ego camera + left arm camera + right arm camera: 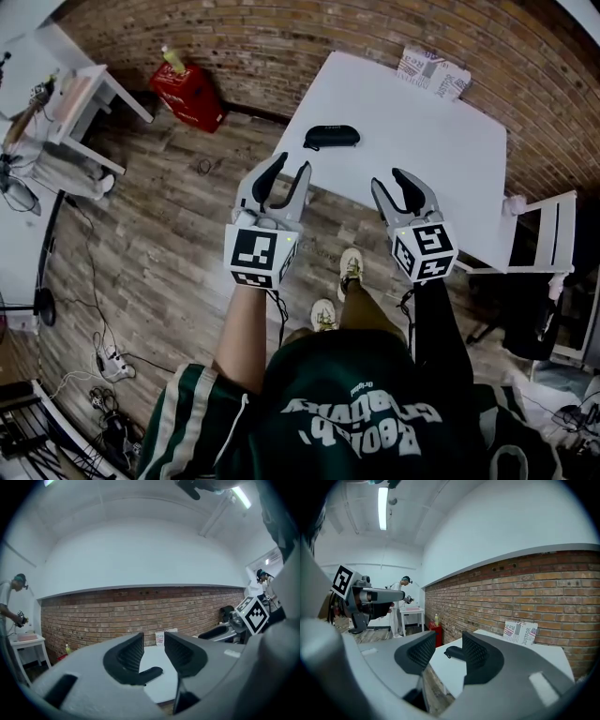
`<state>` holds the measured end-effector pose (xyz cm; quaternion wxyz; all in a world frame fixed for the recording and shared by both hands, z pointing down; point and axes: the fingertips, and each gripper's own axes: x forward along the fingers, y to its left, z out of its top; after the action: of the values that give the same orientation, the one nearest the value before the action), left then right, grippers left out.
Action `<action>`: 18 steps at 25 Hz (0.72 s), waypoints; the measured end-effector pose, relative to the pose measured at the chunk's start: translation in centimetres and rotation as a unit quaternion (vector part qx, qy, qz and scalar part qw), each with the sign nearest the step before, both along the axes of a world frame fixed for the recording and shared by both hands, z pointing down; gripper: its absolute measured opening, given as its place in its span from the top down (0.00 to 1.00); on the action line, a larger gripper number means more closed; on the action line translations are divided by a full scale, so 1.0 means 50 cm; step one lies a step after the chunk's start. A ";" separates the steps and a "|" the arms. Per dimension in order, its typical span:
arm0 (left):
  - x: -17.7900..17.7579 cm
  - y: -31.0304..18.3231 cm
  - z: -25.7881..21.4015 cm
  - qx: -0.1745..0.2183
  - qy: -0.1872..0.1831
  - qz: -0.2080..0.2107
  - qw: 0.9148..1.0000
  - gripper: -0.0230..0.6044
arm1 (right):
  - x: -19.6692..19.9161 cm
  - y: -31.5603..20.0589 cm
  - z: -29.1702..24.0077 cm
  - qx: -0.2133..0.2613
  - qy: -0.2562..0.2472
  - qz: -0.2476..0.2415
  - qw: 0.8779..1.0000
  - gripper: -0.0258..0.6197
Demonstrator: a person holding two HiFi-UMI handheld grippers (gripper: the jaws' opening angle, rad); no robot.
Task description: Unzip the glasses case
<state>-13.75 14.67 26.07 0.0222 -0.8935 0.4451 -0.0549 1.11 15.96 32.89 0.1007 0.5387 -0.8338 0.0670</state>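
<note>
A black glasses case [331, 137] lies zipped on the white table [422, 159], near its left edge. Both grippers hover over the floor in front of the table, short of the case and not touching it. My left gripper [291, 173] is open with nothing between its jaws; in the left gripper view [153, 651] the case [147, 673] shows beyond and below the gap. My right gripper [392, 183] is open and empty too. In the right gripper view [449, 641] the case [453, 652] lies ahead, partly hidden behind the right jaw.
A printed paper bag [431, 73] stands at the table's far edge by the brick wall. A red container [187, 94] and a small white side table [84, 103] are on the wooden floor to the left. A white chair [553, 234] stands at the right. Cables lie on the floor.
</note>
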 end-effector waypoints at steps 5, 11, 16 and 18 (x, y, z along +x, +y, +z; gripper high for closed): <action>0.030 -0.076 0.037 -0.015 -0.012 0.006 1.000 0.74 | 0.018 -0.075 0.042 -0.019 -0.011 -0.006 1.000 0.67; 0.100 -0.202 0.086 -0.039 -0.025 0.018 0.999 0.74 | 0.061 -0.211 0.085 -0.042 -0.019 -0.013 0.999 0.66; 0.160 -0.307 0.139 -0.063 -0.043 0.030 0.997 0.75 | 0.084 -0.317 0.152 -0.092 -0.022 -0.035 0.995 0.65; 0.179 -0.344 0.171 -0.080 -0.055 0.033 0.995 0.77 | 0.089 -0.349 0.188 -0.117 -0.019 -0.051 0.992 0.65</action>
<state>-4.82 -2.53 34.62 -0.0230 -0.9023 0.4074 -0.1388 5.55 -1.48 42.27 0.1503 0.4790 -0.8481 0.1694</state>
